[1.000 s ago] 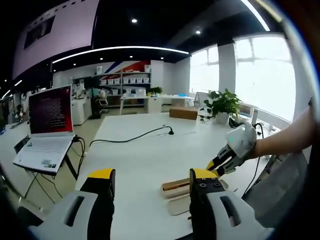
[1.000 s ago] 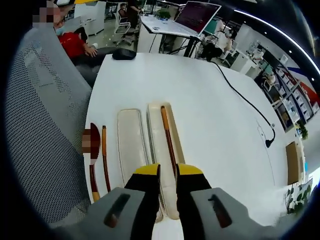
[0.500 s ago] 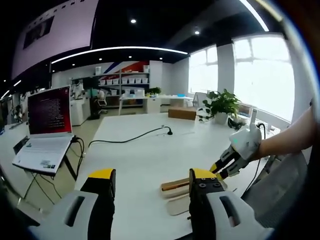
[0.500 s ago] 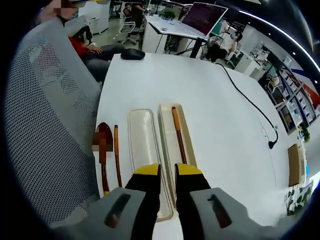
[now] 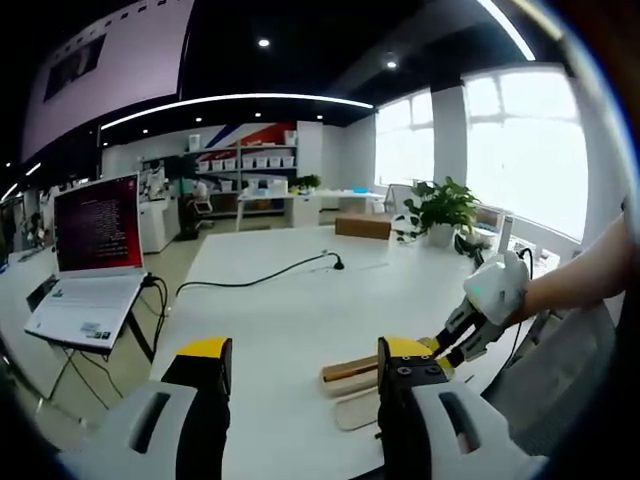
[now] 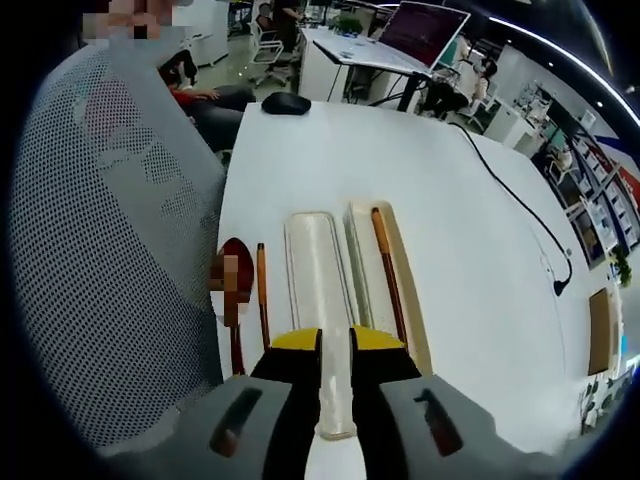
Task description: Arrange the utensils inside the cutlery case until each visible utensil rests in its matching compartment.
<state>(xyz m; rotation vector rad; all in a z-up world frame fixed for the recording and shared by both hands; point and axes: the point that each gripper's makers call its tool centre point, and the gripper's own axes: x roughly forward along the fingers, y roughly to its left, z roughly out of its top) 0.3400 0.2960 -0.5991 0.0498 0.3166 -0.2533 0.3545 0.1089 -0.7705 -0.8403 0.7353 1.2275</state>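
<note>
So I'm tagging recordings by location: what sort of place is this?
Most likely an open-plan office or lab: a long white table, an open laptop on a stand, storage shelving along the far wall, and a mesh office chair.

We count two case halves: tray (image 6: pixel 318 300) and tray (image 6: pixel 362 262). Two chopsticks: (image 6: pixel 388 272), (image 6: pixel 262 305). One spoon (image 6: pixel 236 300).

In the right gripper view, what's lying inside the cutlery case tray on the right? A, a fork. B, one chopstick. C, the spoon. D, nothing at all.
B: a single brown chopstick lies lengthwise in the right tray of the cutlery case, while the spoon and a second chopstick rest on the table to the left of the empty tray.
</note>
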